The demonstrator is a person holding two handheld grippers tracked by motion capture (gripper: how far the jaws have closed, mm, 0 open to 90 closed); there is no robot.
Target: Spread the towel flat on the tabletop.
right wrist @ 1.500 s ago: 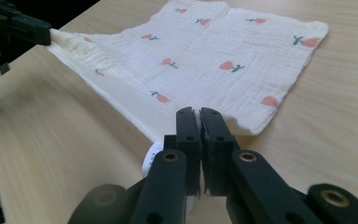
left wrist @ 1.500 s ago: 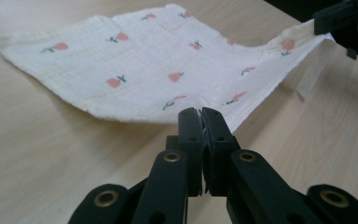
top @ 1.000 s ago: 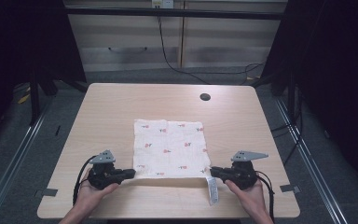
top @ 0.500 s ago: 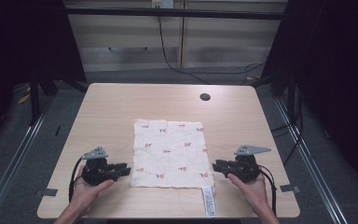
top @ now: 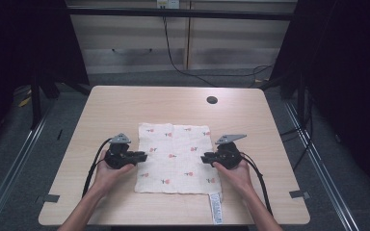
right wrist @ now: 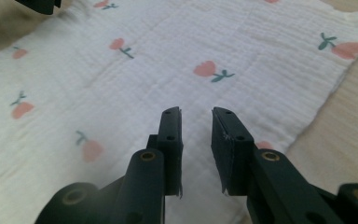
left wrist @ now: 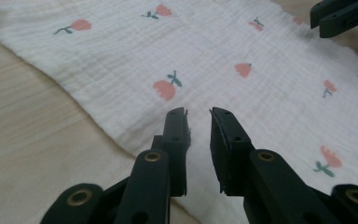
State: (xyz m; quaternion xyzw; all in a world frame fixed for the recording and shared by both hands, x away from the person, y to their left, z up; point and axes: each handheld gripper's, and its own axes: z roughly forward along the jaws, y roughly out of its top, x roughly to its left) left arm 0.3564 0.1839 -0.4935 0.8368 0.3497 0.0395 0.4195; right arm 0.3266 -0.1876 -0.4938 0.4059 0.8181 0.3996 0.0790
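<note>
writing: white tag [top: 215,207] hangs off the cloth's near edge toward its right corner; print on it too small to read
cloth: white crinkled cloth [top: 175,157] with small pink flowers on green stems, lying flat and spread out mid-table
table: pale wood table [top: 125,106]; a dark round hole [top: 212,100] beyond the cloth's far right corner, well apart from it
left gripper: left gripper [top: 142,156] at the cloth's left edge, pointing inward over it; held in the person's left hand [top: 107,167]
left gripper jaws: narrow gap, just been closing; in the left gripper view [left wrist: 198,112] nothing sits between them, cloth lies under the tips, no fold pinched
right gripper: right gripper [top: 204,158] at the cloth's right edge, pointing inward toward the left one; held in the right hand [top: 233,172]
right gripper jaws: narrow gap, just been closing; in the right gripper view [right wrist: 196,111] empty between them, cloth beneath, not gripped
contact: cannot tell whether either gripper's tips touch the cloth surface
cables: black cable [top: 92,168] trails from left gripper back toward the table's near edge
</note>
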